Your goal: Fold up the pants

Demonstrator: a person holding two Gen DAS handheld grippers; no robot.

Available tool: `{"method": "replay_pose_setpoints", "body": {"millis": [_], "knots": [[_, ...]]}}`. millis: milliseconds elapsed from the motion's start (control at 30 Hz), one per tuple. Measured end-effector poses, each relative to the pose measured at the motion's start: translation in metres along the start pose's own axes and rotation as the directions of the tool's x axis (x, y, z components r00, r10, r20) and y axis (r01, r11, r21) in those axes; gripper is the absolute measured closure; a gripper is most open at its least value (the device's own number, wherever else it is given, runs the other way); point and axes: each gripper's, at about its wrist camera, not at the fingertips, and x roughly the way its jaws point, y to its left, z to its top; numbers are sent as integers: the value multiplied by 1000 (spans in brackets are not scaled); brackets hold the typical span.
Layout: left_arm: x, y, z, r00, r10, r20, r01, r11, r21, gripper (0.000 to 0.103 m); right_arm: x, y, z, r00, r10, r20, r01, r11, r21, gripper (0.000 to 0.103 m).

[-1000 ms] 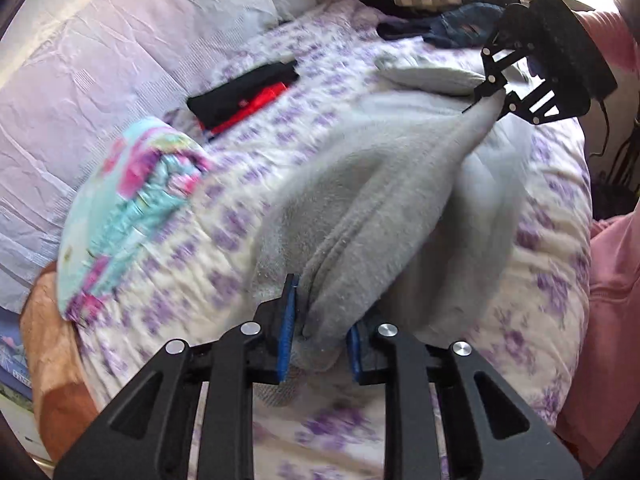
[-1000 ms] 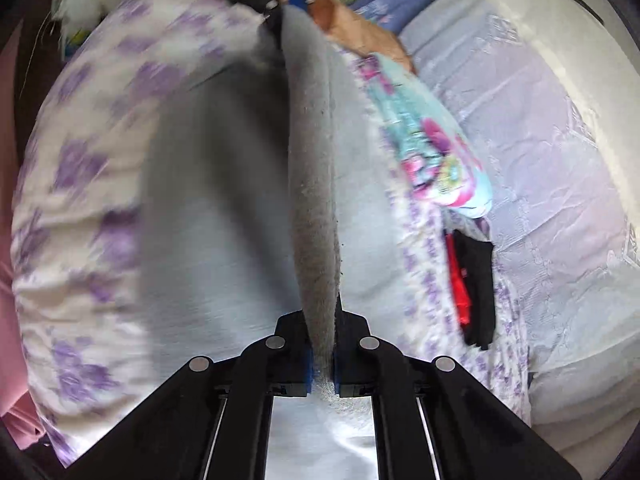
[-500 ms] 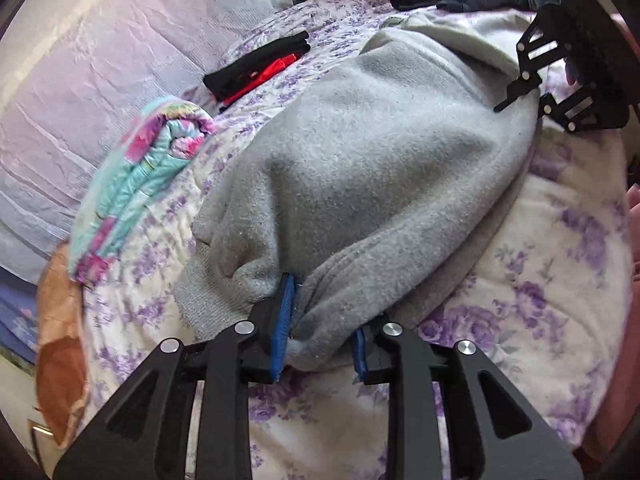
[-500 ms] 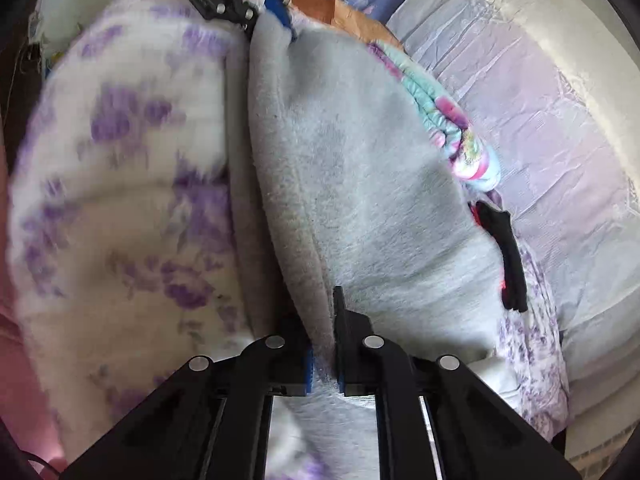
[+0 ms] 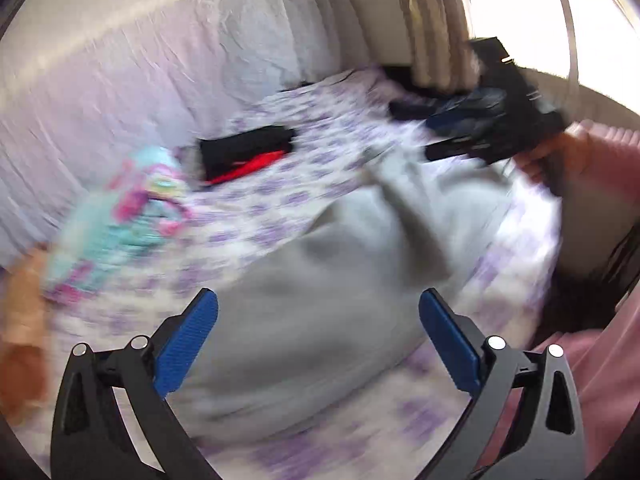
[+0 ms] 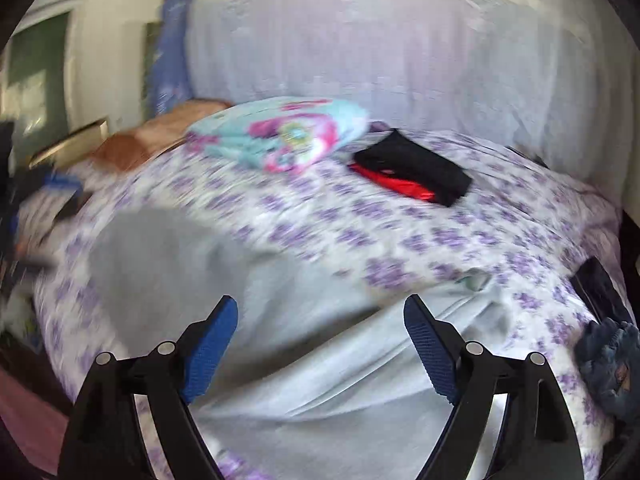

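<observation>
The grey fleece pants (image 5: pixel 344 300) lie folded over on the bed with the purple-flowered sheet (image 5: pixel 280 196); they also show in the right wrist view (image 6: pixel 280 332). My left gripper (image 5: pixel 318 320) is open and empty, raised just above the near end of the pants. My right gripper (image 6: pixel 320 328) is open and empty above the other end; it shows in the left wrist view (image 5: pixel 504 120) at the far right, held by a hand. Both views are blurred by motion.
A folded black and red garment (image 6: pixel 412 176) and a folded turquoise floral cloth (image 6: pixel 280 136) lie near the pale headboard (image 6: pixel 400 60). Dark blue clothes (image 6: pixel 608 364) sit at the bed's right edge. A person in pink (image 5: pixel 600 360) stands at the right.
Both grippers have let go of the pants and opened wide. Both have lifted back from the cloth, which now lies folded on the bed.
</observation>
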Motion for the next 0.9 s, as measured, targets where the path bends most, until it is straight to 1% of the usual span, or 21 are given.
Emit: {"method": "replay_pose_setpoints", "body": {"millis": [33, 67, 133, 200, 233, 300, 333, 367, 400, 467, 500, 567, 600, 667, 700, 733, 767, 800, 833, 867, 900], "knots": [[19, -7, 11, 996, -84, -2, 83, 995, -53, 5, 15, -18, 14, 998, -37, -56, 39, 998, 45, 17], [37, -15, 19, 988, -155, -8, 154, 983, -98, 5, 23, -35, 17, 992, -64, -110, 75, 993, 93, 17], [81, -39, 33, 959, -278, -51, 265, 947, -181, 5, 58, -74, 27, 969, -68, -236, 122, 967, 224, 17], [118, -60, 41, 941, -324, -95, 297, 929, -220, 5, 90, -105, 22, 932, -74, -355, 199, 923, 329, 24], [137, -69, 44, 939, -321, -123, 287, 929, -234, 5, 97, -111, 12, 914, -70, -399, 228, 903, 364, 24], [163, -79, 45, 934, -318, -162, 271, 928, -257, 8, 127, -121, 10, 879, -42, -474, 261, 875, 407, 26], [177, -79, 43, 922, -345, -178, 285, 912, -294, 9, 141, -122, 9, 861, -29, -508, 272, 870, 411, 26], [187, -75, 41, 905, -381, -190, 306, 892, -333, 16, 153, -122, 10, 842, -31, -538, 291, 867, 405, 26], [197, -74, 37, 875, -443, -195, 351, 859, -373, 28, 168, -121, 9, 814, -45, -579, 320, 866, 384, 26], [212, -73, 28, 815, -548, -188, 430, 790, -437, 38, 194, -119, 5, 756, -71, -650, 368, 868, 334, 26], [216, -74, 24, 805, -564, -184, 440, 776, -452, 38, 204, -118, 0, 727, -80, -682, 392, 864, 316, 26], [215, -79, 21, 818, -547, -176, 441, 794, -418, 38, 216, -114, -8, 693, -100, -714, 413, 867, 278, 26], [212, -82, 21, 825, -539, -170, 442, 802, -402, 38, 219, -110, -12, 689, -120, -715, 410, 878, 248, 26], [209, -88, 22, 827, -539, -161, 454, 808, -374, 38, 217, -103, -16, 696, -146, -703, 398, 894, 208, 28], [209, -92, 22, 830, -534, -163, 453, 815, -363, 38, 213, -101, -17, 699, -159, -697, 399, 896, 195, 40], [209, -95, 21, 835, -523, -170, 444, 824, -351, 38, 207, -102, -18, 704, -168, -690, 397, 899, 187, 47], [209, -98, 21, 838, -517, -174, 440, 830, -343, 38, 202, -103, -19, 711, -164, -684, 391, 901, 190, 61], [213, -97, 21, 839, -516, -174, 441, 831, -340, 38, 193, -106, -21, 725, -148, -673, 372, 906, 201, 71], [214, -98, 21, 839, -517, -171, 443, 830, -340, 38, 185, -107, -23, 737, -127, -664, 349, 913, 212, 77], [215, -97, 22, 837, -520, -169, 445, 827, -342, 38, 177, -109, -25, 742, -119, -660, 340, 915, 217, 86], [214, -97, 22, 835, -523, -168, 447, 825, -347, 38, 164, -110, -24, 762, -114, -637, 333, 914, 234, 89]]}}
